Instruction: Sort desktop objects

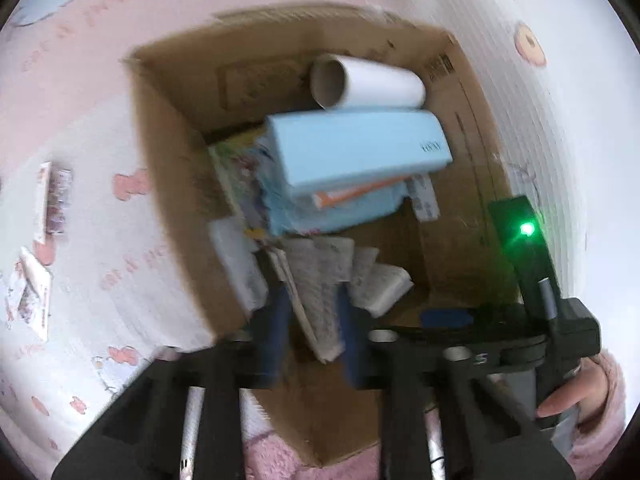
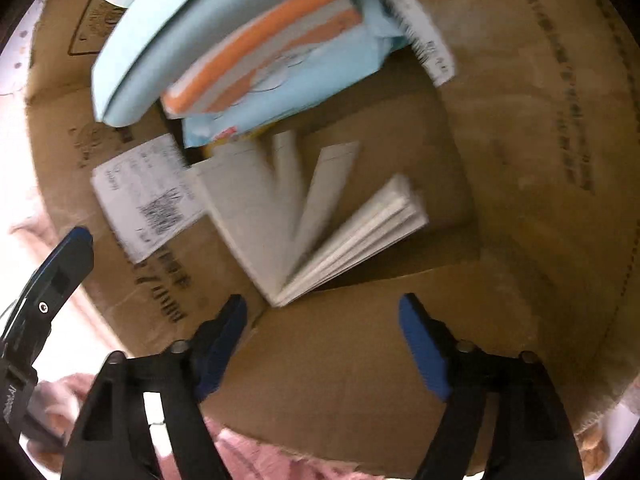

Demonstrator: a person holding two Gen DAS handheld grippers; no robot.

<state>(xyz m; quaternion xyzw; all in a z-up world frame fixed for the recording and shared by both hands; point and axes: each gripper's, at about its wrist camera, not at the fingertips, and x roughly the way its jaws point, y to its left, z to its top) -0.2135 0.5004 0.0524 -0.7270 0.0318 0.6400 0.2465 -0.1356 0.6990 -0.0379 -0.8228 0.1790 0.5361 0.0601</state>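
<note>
Two views, and I take the left wrist first. My left gripper [image 1: 314,316] has its blue fingers [image 1: 280,312] nearly together, pinched on a booklet [image 1: 320,292] whose printed pages fan out past the tips. Beyond the fingertips stands the open cardboard box [image 1: 168,128], holding a pale blue case [image 1: 360,148], a white paper roll [image 1: 368,84] behind it, and an orange-striped packet [image 1: 352,194] under the case. Only this view shows the pink patterned tabletop [image 1: 92,208] left of the fingers, small packets [image 1: 52,200] lying on it, and the other gripper's black body with a green light [image 1: 528,229] to the right.

From the right wrist I look straight into the box [image 2: 540,160]. My right gripper [image 2: 322,320] stands wide apart with nothing between its fingers [image 2: 424,344]. Just ahead of them the booklet [image 2: 320,220] shows splayed and blurred; a label [image 2: 148,196] on the box wall and the case [image 2: 160,40] lie farther off. One left finger [image 2: 68,256] shows at the left.
</note>
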